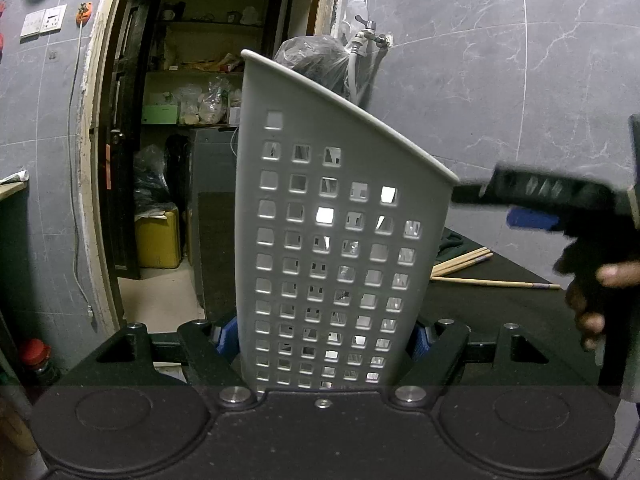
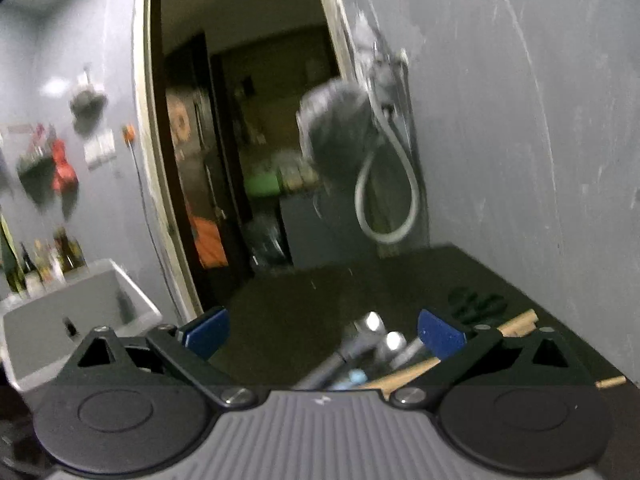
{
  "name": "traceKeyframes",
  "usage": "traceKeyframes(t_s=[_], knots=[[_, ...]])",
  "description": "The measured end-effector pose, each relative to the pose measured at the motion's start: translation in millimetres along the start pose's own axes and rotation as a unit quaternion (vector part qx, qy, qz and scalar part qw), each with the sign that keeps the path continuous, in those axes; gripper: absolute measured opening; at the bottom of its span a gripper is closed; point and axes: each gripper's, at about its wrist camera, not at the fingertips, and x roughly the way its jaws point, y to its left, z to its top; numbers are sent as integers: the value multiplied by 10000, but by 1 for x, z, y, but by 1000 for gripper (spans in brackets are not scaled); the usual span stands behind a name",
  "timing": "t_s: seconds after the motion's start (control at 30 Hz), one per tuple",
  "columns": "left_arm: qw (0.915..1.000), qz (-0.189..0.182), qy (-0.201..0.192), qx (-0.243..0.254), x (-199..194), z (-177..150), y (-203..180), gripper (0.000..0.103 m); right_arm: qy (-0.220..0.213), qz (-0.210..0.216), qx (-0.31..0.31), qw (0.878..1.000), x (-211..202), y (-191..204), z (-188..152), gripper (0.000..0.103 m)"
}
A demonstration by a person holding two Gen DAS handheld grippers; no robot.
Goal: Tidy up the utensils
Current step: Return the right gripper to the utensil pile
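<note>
Left gripper (image 1: 320, 340) clamped the grey perforated plastic utensil holder (image 1: 336, 240); right gripper (image 2: 324, 332) hovered wide open above blurred metal utensils (image 2: 372, 344), needing one handle centred.

No readable text, no labels, no brands, no numbers — both views, nothing legible.

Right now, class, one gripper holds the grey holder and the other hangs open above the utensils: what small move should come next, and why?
Probably lower the open right gripper onto one of the metal utensils on the dark table and close. The left gripper already grips the perforated holder, while those handles and the chopsticks lie loose outside it.
</note>
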Motion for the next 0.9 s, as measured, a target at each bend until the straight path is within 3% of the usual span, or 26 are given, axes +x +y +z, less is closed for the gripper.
traceKeyframes(t_s=[0.27, 0.47, 0.6, 0.9], knots=[[10000, 7, 21, 4, 1, -1, 0, 78, 861, -345, -733, 9930, 37, 8, -17, 103], [10000, 11, 26, 10, 2, 0, 0, 78, 1248, -528, -1265, 9827, 69, 17, -20, 103], [10000, 12, 29, 13, 2, 0, 0, 78, 1338, -683, -1550, 9764, 85, 23, -23, 103], [10000, 18, 26, 19, 3, 0, -1, 78, 1371, -636, -1635, 9749, 96, 25, -22, 103]])
